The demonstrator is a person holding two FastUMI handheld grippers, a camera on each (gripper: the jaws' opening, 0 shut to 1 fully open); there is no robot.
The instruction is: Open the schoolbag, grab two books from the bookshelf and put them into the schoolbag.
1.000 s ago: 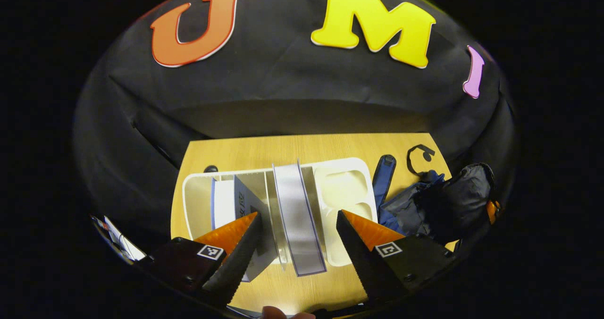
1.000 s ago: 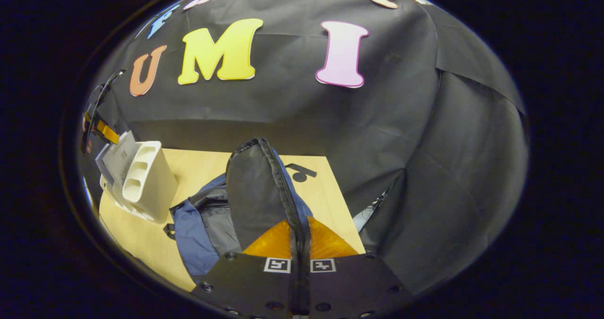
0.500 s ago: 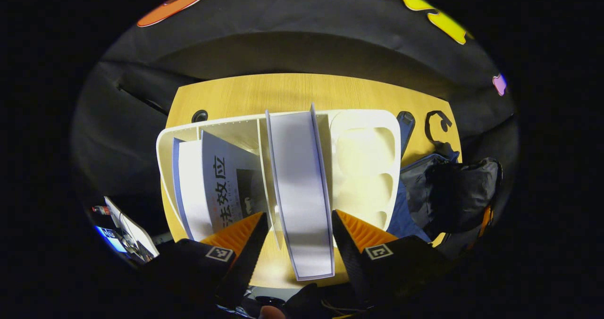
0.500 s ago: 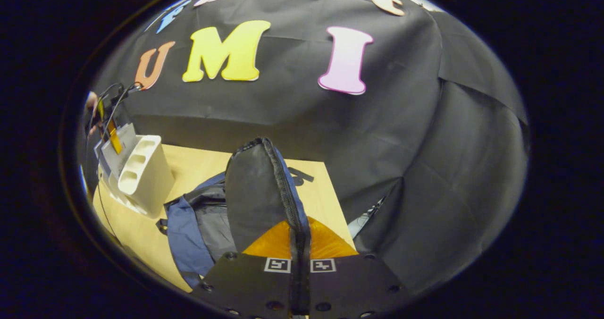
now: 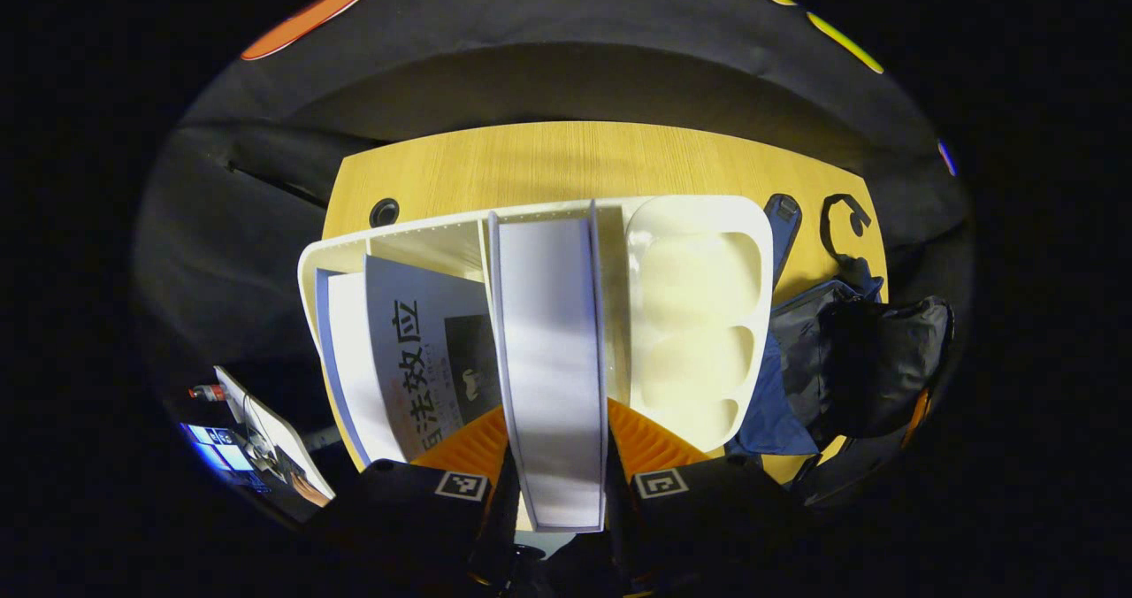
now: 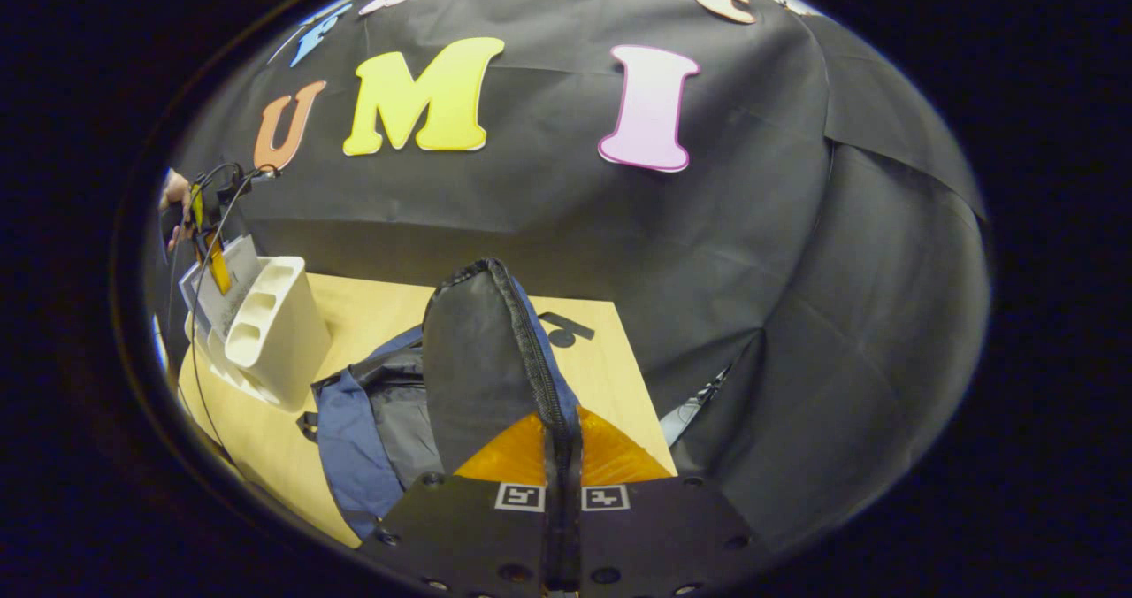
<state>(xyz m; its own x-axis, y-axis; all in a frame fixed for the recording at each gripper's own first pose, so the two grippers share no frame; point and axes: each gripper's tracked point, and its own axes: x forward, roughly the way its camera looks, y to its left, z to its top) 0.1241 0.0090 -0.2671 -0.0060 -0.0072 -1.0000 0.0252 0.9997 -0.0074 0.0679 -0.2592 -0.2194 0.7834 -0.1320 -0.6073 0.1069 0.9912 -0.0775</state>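
left claw (image 5: 555,483) clamped on book (image 5: 550,350), bookshelf (image 5: 699,315) beyond

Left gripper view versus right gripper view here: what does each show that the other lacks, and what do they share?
Left gripper view: the left gripper clamps an upright book; a second book leans in the next compartment. Right gripper view: the right gripper pinches the zipper edge of the schoolbag, flap raised. Both: white bookshelf, schoolbag, wooden table.
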